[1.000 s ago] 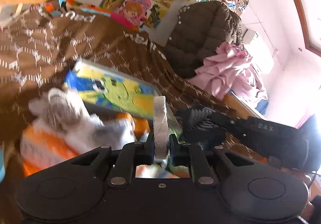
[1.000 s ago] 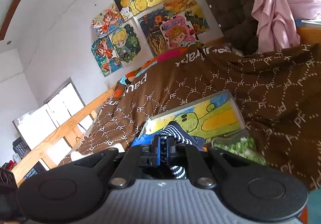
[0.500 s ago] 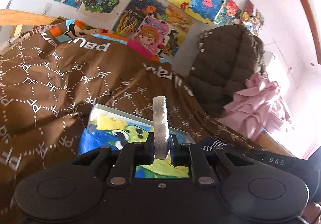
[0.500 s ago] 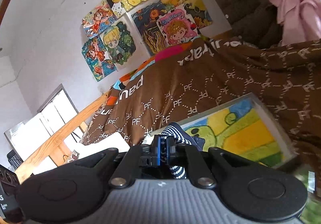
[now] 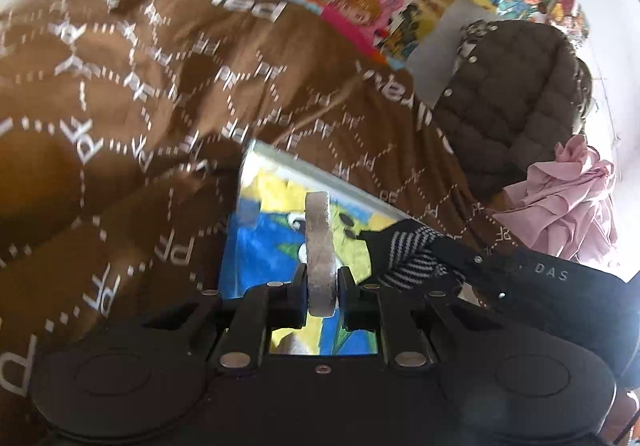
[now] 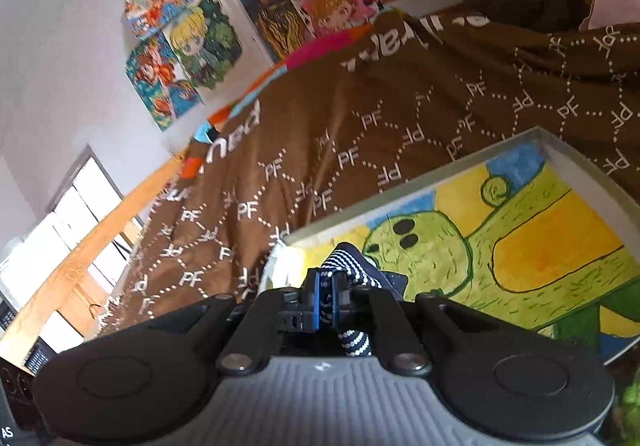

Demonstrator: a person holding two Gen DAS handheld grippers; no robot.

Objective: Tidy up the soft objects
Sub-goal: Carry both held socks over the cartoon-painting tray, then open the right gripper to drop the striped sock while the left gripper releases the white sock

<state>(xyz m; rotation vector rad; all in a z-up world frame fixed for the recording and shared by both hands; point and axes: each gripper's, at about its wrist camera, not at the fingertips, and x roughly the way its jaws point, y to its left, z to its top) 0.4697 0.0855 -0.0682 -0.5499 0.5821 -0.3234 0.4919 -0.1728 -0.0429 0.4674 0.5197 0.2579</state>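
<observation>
My left gripper (image 5: 322, 280) is shut on a folded grey-white sock (image 5: 318, 242) that sticks up between its pads. Just beyond it lies a flat box (image 5: 280, 158) with a yellow, green and blue cartoon painted inside, resting on the brown blanket (image 5: 120, 106). The right gripper (image 6: 326, 296) is shut on a dark blue sock with white stripes (image 6: 346, 260), held over the near left corner of the same box (image 6: 460, 170). In the left wrist view that striped sock (image 5: 412, 246) shows at the right, pinched in the other gripper's black fingers (image 5: 460, 252).
A brown quilted jacket (image 5: 516, 94) and a pink garment (image 5: 568, 198) are heaped at the bed's right end. Cartoon posters (image 6: 224, 18) cover the wall behind. A wooden bed rail (image 6: 68, 274) and a bright window (image 6: 60, 230) lie to the left.
Both grippers travelled across the bed with their socks and sank toward the painted box. The pile of grey, white and orange soft things seen a second ago has left the left view.
</observation>
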